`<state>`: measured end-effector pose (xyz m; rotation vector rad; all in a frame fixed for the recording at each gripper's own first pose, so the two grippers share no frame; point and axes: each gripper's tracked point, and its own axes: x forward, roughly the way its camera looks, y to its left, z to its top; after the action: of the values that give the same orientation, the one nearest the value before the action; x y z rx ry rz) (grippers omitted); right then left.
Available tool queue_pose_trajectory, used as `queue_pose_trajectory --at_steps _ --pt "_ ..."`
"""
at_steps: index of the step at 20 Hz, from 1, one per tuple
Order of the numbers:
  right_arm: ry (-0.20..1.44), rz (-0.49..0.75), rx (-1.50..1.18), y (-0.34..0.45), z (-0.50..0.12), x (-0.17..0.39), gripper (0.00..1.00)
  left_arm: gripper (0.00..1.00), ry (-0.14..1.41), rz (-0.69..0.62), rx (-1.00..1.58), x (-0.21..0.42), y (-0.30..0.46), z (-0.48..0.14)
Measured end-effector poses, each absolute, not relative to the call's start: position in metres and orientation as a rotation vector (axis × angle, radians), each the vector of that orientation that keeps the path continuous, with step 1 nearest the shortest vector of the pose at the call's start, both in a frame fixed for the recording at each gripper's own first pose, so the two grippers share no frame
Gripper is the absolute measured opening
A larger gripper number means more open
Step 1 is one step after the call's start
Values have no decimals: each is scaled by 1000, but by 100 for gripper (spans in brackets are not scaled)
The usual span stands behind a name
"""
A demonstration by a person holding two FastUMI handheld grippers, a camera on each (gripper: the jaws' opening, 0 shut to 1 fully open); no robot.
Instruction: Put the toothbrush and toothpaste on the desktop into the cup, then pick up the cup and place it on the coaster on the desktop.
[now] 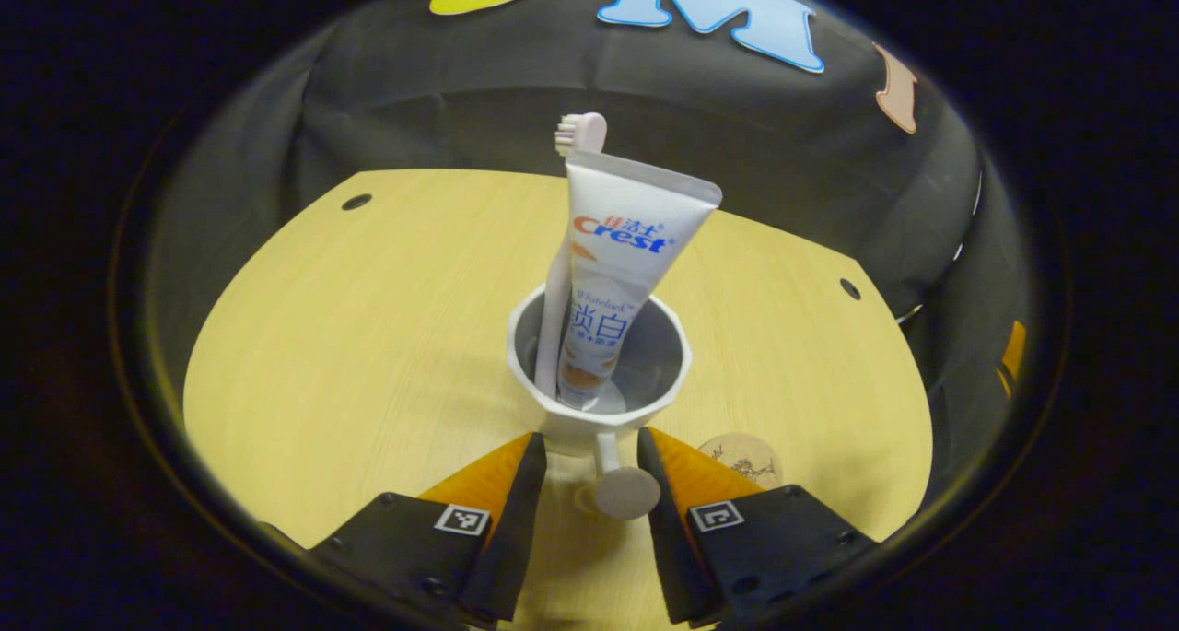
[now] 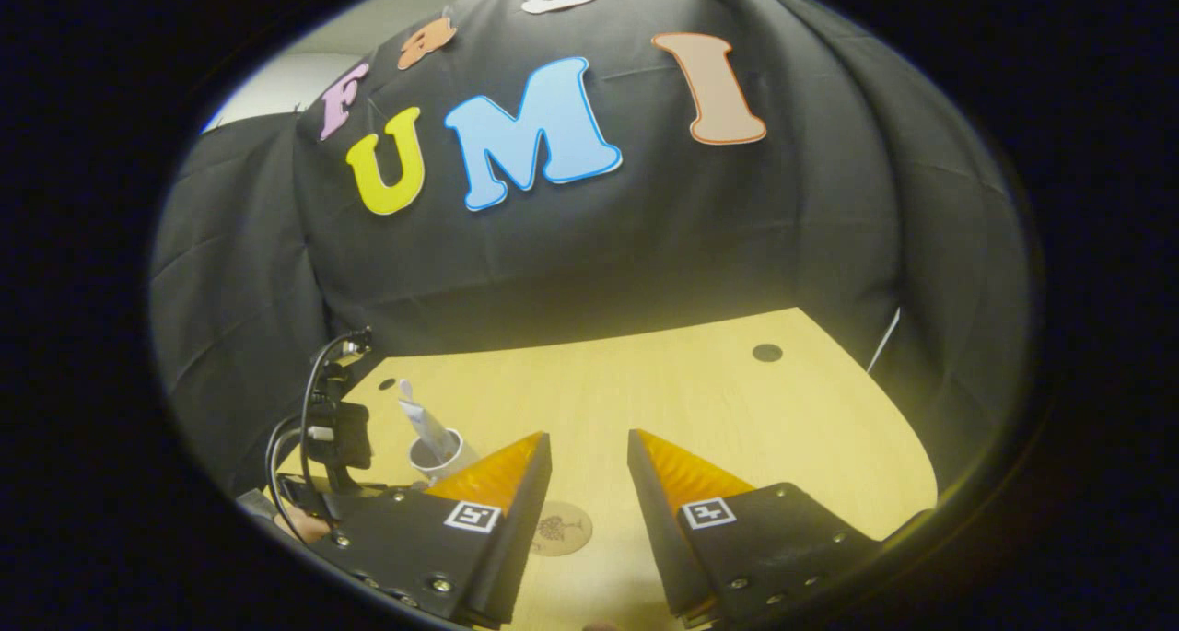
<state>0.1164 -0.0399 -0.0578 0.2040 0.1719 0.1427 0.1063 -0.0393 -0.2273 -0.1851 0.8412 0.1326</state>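
Observation:
In the left gripper view a white cup (image 1: 599, 373) stands on the wooden desktop (image 1: 368, 336). A white toothpaste tube (image 1: 617, 262) and a toothbrush (image 1: 578, 134) stand upright inside it, the brush head poking out behind the tube. The cup's handle (image 1: 619, 485) points toward me and lies between the fingers of my left gripper (image 1: 591, 447), which is open around it. A round coaster (image 1: 741, 456) lies just right of the cup. In the right gripper view my right gripper (image 2: 589, 442) hangs open and empty above the coaster (image 2: 560, 528), with the cup (image 2: 442, 456) to the left.
The other gripper's body with black cables (image 2: 332, 438) sits beside the cup in the right gripper view, a hand (image 2: 304, 525) below it. Small dark holes (image 1: 356, 202) (image 2: 766, 352) mark the desktop. Black cloth walls the table's far edge.

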Motion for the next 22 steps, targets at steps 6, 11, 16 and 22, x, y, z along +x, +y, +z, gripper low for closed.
queue_pose_trajectory --at_steps 6,11,16,22 --pt "183 143 201 -43 -61 116 57 34 854 154 -99 108 -35 -234" --pt "190 142 220 -41 -63 110 57 27 824 117 -66 107 -36 -229" --pt "198 136 229 -40 -65 106 57 22 795 75 -123 109 -44 -225" --pt "203 129 223 -41 -68 101 57 22 795 -2 -165 102 -81 -219"
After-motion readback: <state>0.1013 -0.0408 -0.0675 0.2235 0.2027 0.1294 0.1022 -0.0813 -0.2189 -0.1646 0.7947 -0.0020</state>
